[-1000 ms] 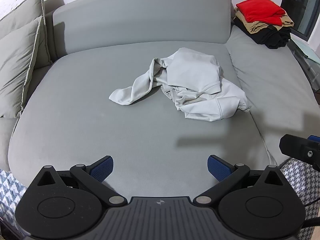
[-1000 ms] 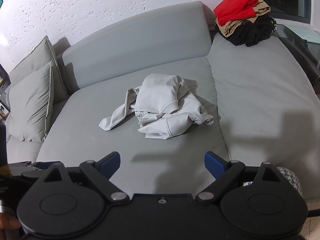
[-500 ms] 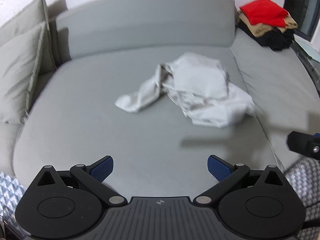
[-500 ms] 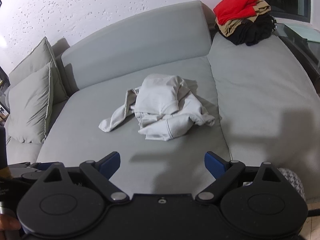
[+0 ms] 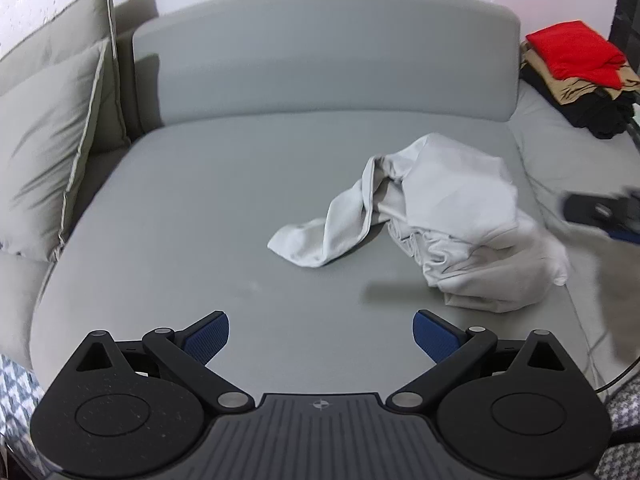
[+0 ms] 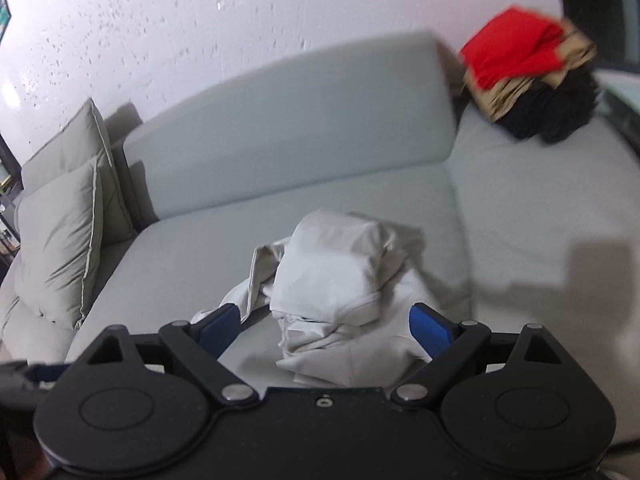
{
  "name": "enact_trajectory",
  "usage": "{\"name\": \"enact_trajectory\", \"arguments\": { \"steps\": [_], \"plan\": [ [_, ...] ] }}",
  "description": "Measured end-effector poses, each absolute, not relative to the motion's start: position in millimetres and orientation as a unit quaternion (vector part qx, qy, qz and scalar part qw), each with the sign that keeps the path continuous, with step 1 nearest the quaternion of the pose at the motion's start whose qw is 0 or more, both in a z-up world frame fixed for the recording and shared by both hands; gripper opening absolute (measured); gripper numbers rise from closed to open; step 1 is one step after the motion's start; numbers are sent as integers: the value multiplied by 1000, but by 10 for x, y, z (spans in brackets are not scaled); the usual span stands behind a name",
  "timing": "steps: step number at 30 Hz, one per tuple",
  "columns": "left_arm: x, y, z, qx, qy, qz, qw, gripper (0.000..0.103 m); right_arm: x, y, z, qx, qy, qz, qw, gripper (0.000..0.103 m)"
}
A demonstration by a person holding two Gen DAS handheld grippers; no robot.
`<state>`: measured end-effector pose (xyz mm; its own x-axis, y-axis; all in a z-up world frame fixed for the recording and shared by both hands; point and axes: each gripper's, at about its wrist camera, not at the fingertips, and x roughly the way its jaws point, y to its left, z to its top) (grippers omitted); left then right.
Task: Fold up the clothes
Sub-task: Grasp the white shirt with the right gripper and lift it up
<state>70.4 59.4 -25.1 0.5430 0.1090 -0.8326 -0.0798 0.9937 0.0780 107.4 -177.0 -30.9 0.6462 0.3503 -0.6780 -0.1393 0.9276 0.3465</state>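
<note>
A crumpled pale grey sweatshirt lies on the grey sofa seat, one sleeve trailing to the left. My left gripper is open over bare seat, short of the garment and to its left. In the right wrist view the same sweatshirt fills the middle, and my right gripper is open just above its near edge, blue pads either side of the heap. Nothing is held. The right gripper also shows blurred at the right edge of the left wrist view.
A stack of folded clothes, red on top of tan and black, sits on the sofa's right section. Two grey cushions lean at the left. The backrest runs behind, with a white wall above.
My right gripper has moved forward and down onto the sweatshirt, which now sits between its pads. The left gripper has shifted left, so the garment lies further right in its view.
</note>
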Motion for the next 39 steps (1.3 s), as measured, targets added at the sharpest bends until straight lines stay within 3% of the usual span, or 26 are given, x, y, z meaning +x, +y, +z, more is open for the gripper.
{"name": "enact_trajectory", "arguments": {
  "steps": [2, 8, 15, 17, 18, 19, 24, 32, 35, 39],
  "plan": [
    [741, 672, -315, -2, 476, 59, 877, 101, 1257, -1610, -432, 120, 399, 157, 895, 77],
    [830, 989, -515, -55, 472, 89, 875, 101, 1774, -928, -746, -3, 380, 205, 902, 77],
    [979, 1033, -752, -80, 488, 71, 867, 101, 2269, -588, -1267, -87, 432, 159, 884, 83],
    [983, 1010, -779, -75, 487, 61, 868, 101, 2304, -642, -1291, -70, 431, 142, 888, 47],
    [984, 998, -792, -72, 486, 56, 869, 101, 2321, -713, -1260, -41, 434, 139, 889, 14],
    [978, 997, -789, -71, 484, 51, 871, 101, 2336, -810, -1213, 0, 439, 139, 887, 3],
    [829, 950, -605, -54, 457, 45, 887, 100, 2209, -1141, -617, 104, 382, 141, 907, 2],
    [506, 864, -245, -30, 408, 18, 912, 100, 1538, -1945, 1005, 232, 185, 112, 948, 2],
    [299, 838, -68, -31, 389, -19, 921, 100, 1175, -2477, 1185, 264, 175, 65, 946, 2],
    [14, 760, 130, -18, 367, -78, 927, 101, 679, -3188, 949, 285, 227, 7, 931, 2]
  ]
}}
